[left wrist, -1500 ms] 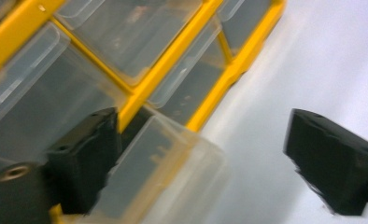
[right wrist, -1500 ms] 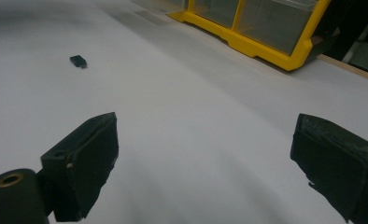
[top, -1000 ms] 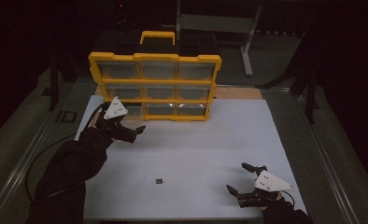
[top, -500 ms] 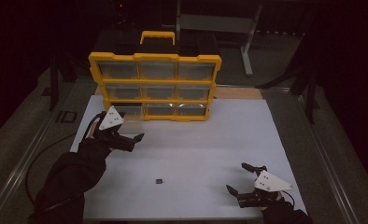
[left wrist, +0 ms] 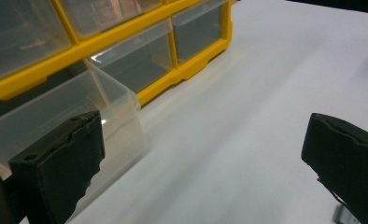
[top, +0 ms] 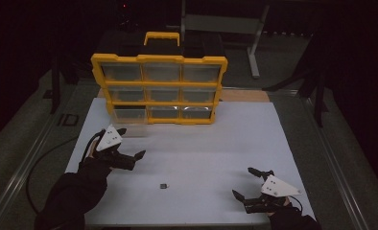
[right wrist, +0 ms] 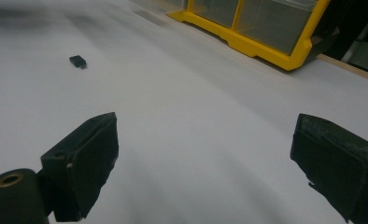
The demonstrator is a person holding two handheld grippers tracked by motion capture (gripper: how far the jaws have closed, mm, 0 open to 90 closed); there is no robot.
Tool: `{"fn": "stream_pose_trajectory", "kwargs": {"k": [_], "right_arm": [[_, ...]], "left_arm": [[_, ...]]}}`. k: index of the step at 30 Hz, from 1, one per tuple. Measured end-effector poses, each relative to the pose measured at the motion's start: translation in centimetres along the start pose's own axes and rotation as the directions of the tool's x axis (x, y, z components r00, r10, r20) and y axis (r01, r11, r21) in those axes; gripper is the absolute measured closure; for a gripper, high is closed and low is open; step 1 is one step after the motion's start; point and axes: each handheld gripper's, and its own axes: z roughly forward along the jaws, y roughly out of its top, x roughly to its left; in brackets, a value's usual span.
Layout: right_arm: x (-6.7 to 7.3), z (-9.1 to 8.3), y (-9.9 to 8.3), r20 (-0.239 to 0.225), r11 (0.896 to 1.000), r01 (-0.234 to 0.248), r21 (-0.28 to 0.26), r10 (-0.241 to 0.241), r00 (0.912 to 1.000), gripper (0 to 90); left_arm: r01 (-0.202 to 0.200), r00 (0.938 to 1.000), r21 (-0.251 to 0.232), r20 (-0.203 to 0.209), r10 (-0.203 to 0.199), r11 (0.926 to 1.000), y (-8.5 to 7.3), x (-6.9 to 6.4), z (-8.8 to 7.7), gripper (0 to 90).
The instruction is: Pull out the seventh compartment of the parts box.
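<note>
A yellow organizer [top: 158, 85] with clear drawers stands upright at the back of the white table top [top: 201, 143]. Its bottom-left drawer [top: 129, 128] is pulled out onto the table, and in the left gripper view this clear drawer [left wrist: 79, 112] lies just past my left jaw. My left gripper [top: 131, 143] hovers open and empty in front of that drawer. A small black part [top: 163, 185] lies on the table, to the right of and nearer the front than the left gripper. My right gripper [top: 243, 182] rests open and empty near the front right edge. Its view shows the black part [right wrist: 78, 60] far off to the left.
The organizer's yellow frame [right wrist: 261, 44] crosses the top of the right gripper view. A metal stand [top: 254, 48] and dark floor lie behind the table. The left gripper's black cable [top: 33, 167] trails off the table's left edge.
My left gripper has drawn back from the organizer toward the front of the table, staying open. The right gripper has not moved.
</note>
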Motion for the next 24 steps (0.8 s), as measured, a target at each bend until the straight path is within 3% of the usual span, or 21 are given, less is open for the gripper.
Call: {"fn": "stream_pose_trajectory", "kwargs": {"k": [13,24], "right_arm": [[0.0,0.0,0.0,0.001,1.0,0.005,0.0,-0.005,1.0,7.8],[0.1,-0.1,0.0,-0.002,1.0,0.006,0.002,-0.006,1.0,7.8]], "left_arm": [[0.035,0.9987,-0.03,0.039,-0.033,0.9989,-3.4,-2.0,-0.7,0.0],[0.028,0.9982,-0.025,0.054,-0.027,0.9993,-5.5,-3.1,-1.5,0.0]]}}
